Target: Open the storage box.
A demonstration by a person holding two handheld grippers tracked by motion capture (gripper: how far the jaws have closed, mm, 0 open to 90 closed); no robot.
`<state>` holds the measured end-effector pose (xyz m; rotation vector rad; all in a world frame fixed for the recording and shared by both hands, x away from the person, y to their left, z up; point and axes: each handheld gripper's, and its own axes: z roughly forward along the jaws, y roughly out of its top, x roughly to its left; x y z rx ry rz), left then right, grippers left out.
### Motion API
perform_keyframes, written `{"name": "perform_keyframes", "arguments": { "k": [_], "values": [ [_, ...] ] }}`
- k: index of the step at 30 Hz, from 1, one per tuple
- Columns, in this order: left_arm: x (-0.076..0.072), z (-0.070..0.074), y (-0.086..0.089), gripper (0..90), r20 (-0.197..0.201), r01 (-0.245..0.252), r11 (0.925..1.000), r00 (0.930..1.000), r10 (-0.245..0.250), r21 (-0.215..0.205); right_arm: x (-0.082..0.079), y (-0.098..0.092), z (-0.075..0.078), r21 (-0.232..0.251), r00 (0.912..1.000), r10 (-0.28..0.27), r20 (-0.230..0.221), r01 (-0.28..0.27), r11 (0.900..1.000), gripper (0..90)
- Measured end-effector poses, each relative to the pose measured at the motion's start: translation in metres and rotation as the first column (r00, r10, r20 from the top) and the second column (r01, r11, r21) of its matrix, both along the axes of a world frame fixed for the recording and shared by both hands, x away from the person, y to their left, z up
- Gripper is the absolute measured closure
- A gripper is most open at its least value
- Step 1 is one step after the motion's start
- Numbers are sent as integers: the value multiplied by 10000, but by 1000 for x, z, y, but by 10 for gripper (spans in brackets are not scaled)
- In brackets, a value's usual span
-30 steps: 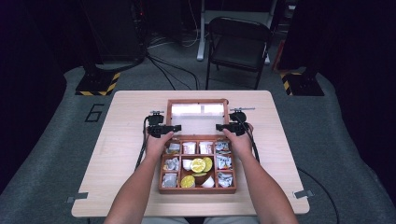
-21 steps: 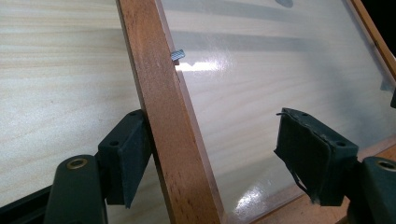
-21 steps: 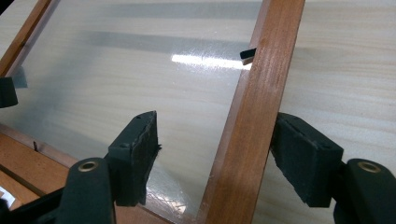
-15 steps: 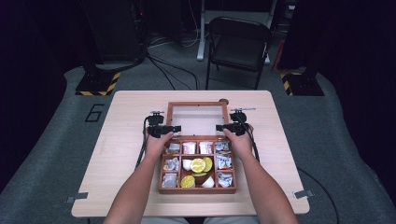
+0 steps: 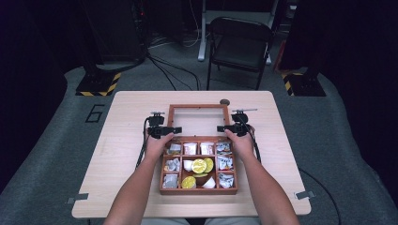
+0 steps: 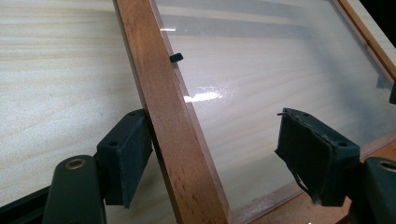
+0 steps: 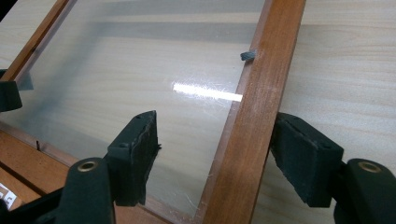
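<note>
A wooden box [image 5: 198,191] with several compartments sits at the table's near middle, holding white sachets [image 5: 224,162] and yellow-topped cups [image 5: 199,165]. Its glass-paned lid [image 5: 197,107] lies swung back on the table behind it. My left gripper [image 5: 176,130] straddles the lid's left rail [image 6: 163,107]. In the left gripper view [image 6: 215,135] one pad rests against the rail's outer side and the other hangs over the glass [image 6: 261,70], so it is open. My right gripper [image 5: 220,128] straddles the right rail [image 7: 261,93] the same way [image 7: 215,135], with its pads apart from the wood.
The light wooden table [image 5: 126,140] has bare room on both sides of the box. A small brown round thing [image 5: 225,101] lies just behind the lid's far right corner. A folding chair [image 5: 241,44] and cables stand beyond the table.
The bright glare on the lid's glass one second ago has gone. Both hands and grippers have kept their places at the lid's side rails.
</note>
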<state>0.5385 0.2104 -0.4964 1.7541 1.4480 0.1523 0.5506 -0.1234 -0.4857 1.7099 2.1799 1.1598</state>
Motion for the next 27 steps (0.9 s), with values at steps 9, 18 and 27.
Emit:
{"name": "perform_keyframes", "arguments": {
  "k": [9, 18, 27],
  "values": [
    [0, -1, 1, 262, -22, 45, 10000, 10000, -45, 27, 1, -1, -2, 105, 10000, 18, -36, -18, 9999, 318],
    [1, -3, 1, 258, -120, 26, 10000, 9999, -27, -63, 2, -2, -3, 206, 9998, -14, -223, 19, 9998, 318],
    [1, -5, 2, 247, -253, -20, 10000, 9997, 18, -41, 4, -4, -7, 387, 9987, -49, -513, 69, 9992, 318]
  ]
}}
